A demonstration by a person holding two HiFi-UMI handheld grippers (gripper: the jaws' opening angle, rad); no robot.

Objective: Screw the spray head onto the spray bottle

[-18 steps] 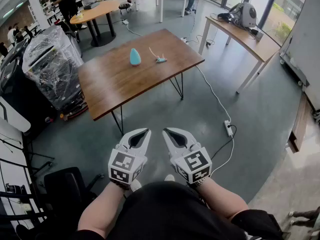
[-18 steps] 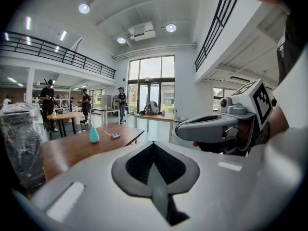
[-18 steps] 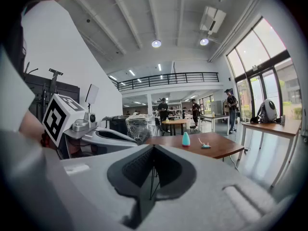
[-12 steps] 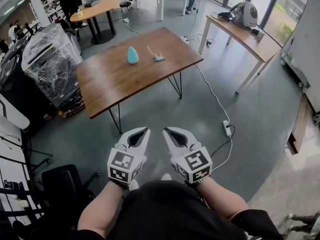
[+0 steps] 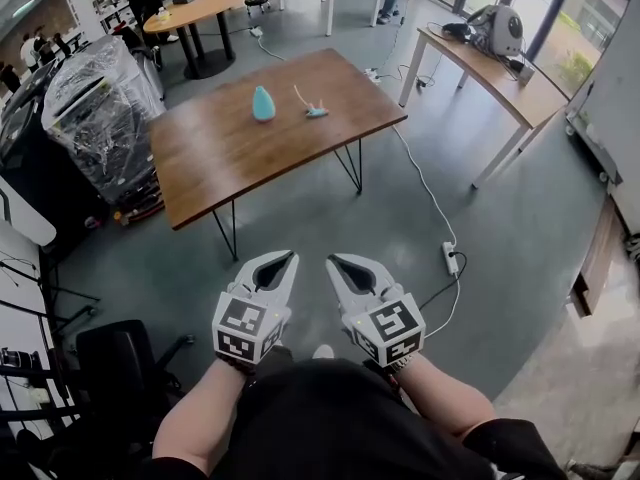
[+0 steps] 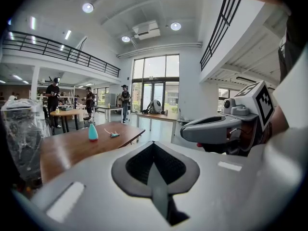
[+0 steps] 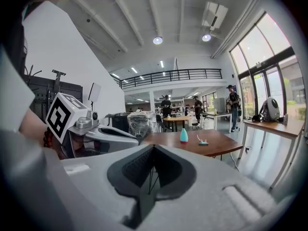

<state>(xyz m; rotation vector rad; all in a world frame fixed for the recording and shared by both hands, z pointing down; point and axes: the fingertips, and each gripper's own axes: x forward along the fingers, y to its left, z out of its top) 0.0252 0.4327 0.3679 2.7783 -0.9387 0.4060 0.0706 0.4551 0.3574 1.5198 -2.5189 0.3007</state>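
Well short of the surface [image 5: 230,158] bearing bottle [image 5: 263,103] and spray head [image 5: 313,111], left gripper [image 5: 284,257] and right gripper [image 5: 336,262], fingers together and empty, should close in before opening.

- Brown wooden table [image 5: 230,158], rectangular top on thin black metal legs [image 5: 233,252], sits kinda diagonal in the head view.
- Teal spray bottle [image 5: 263,103] stands upright right on the wood, no head on it, closer to the table's far edge than the near one.
- Spray head [image 5: 315,111] lies flat on the tabletop just right of the spray bottle, not touching it. Its thin white tube angles off toward the far edge.
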